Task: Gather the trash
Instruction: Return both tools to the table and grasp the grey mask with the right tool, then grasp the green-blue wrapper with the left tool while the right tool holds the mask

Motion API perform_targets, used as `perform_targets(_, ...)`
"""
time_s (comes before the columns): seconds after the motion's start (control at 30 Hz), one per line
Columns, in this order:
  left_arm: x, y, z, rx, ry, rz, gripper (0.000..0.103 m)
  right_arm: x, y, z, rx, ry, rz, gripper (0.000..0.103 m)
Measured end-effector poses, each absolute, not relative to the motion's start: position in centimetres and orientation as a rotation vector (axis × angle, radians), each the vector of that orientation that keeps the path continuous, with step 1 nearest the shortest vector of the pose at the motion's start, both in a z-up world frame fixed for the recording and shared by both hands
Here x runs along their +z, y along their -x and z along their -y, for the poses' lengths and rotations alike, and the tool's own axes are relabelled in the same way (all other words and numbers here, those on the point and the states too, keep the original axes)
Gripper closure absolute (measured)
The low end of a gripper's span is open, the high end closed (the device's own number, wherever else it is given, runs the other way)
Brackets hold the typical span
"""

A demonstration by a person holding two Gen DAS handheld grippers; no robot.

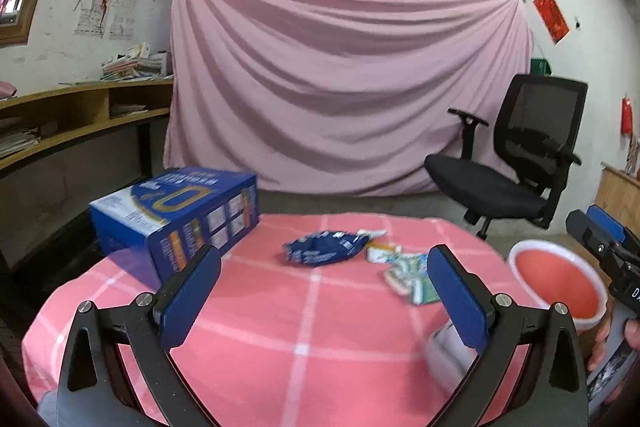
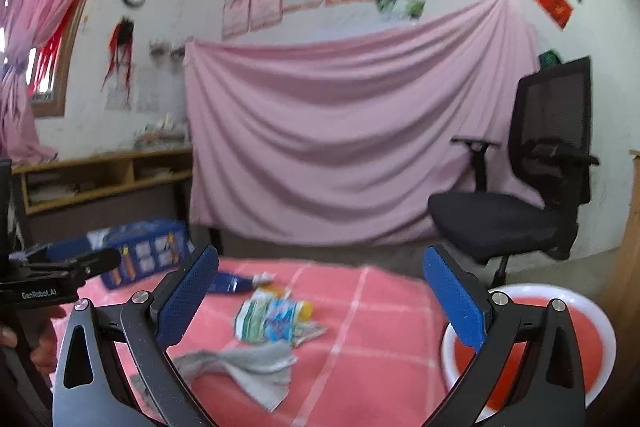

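While nothing yet lies in the red bin, which stands off the table's right edge, the trash collection looks barely begun, if begun at all: every scrap in view is on the pink checked table.

Largest on the table is the blue box, at its far left corner; whether it counts as trash cannot be told. A grey rag lies crumpled toward the near edge, right of centre. Beyond it, near the middle of the table, sits a heap of pale printed wrappers, with a crushed blue packet just past them toward the far edge. All four are left to gather, so by this reading the whole job remains.

Both tools hang low over the near edge, pointing across the table and slightly down. The left gripper has its jaws spread as wide as they go, blue pads well apart and nothing between them; it faces the blue packet. The right gripper is likewise fully spread and empty, its jaws framing the wrappers and the rag, with the bin just behind its right pad. A hand grips the right tool's handle at the table's right edge.
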State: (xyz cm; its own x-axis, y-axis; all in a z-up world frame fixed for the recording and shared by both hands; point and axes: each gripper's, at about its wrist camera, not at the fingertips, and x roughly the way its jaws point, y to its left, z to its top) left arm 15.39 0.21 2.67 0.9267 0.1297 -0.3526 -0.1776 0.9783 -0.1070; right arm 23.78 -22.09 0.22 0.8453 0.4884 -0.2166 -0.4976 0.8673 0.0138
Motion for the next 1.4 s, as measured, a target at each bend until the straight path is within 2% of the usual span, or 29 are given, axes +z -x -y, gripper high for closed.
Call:
perform_targets(0.33,-0.8,-17.2,-3.1,0.267,0.153,-0.571,0.002,-3.2,-26.6,19.7,0.638,0.087,-0.544,0.0)
perform_targets(0.63,-3.1,-18.4,-4.0,0.285,0.174,-0.663,0.002,-6.0,-28.3,15.8,0.756,0.195,-0.77,0.001)
perform_targets(0.73,-3.2,-18.6,-4.2,0.267,0.191,-0.677,0.002,-6.9,-28.8,15.2,0.757,0.229,-0.831,0.01)
perform_targets(0.77,-3.3,-18.8,-4.2,0.257,0.198,-0.683,0.002,-7.0,-28.9,15.1,0.759,0.231,-0.841,0.016)
perform_targets(0.83,-3.2,-19.0,-4.0,0.237,0.206,-0.695,0.002,-7.4,-29.1,15.0,0.758,0.233,-0.864,0.022)
perform_targets(0.87,-3.1,-19.2,-3.9,0.225,0.209,-0.7,0.003,-7.4,-29.2,15.0,0.76,0.232,-0.87,0.032)
perform_targets(0.9,-3.1,-19.5,-3.8,0.212,0.211,-0.704,0.003,-7.5,-29.2,15.1,0.761,0.229,-0.878,0.048)
perform_targets(0.93,-3.1,-19.7,-3.6,0.199,0.212,-0.709,0.003,-7.6,-29.4,15.1,0.753,0.231,-0.883,0.059)
perform_targets(0.97,-3.0,-20.0,-3.4,0.186,0.212,-0.711,0.003,-7.7,-29.5,15.2,0.741,0.231,-0.886,0.079)
perform_targets(1.1,-2.7,-21.2,-2.3,0.124,0.201,-0.72,0.003,-7.6,-29.5,15.4,0.757,0.227,-0.887,0.092)
perform_targets(1.17,-2.6,-21.8,-1.7,0.088,0.194,-0.724,0.004,-7.4,-29.6,15.7,0.733,0.239,-0.871,0.095)
perform_targets(1.3,-2.4,-23.3,-0.2,0.01,0.177,-0.741,0.004,-7.0,-30.4,18.3,0.652,0.198,-0.854,0.096)
perform_targets(1.4,-2.5,-24.5,0.9,-0.041,0.167,-0.772,0.013,-7.1,-31.2,20.6,0.563,0.17,-0.846,0.096)
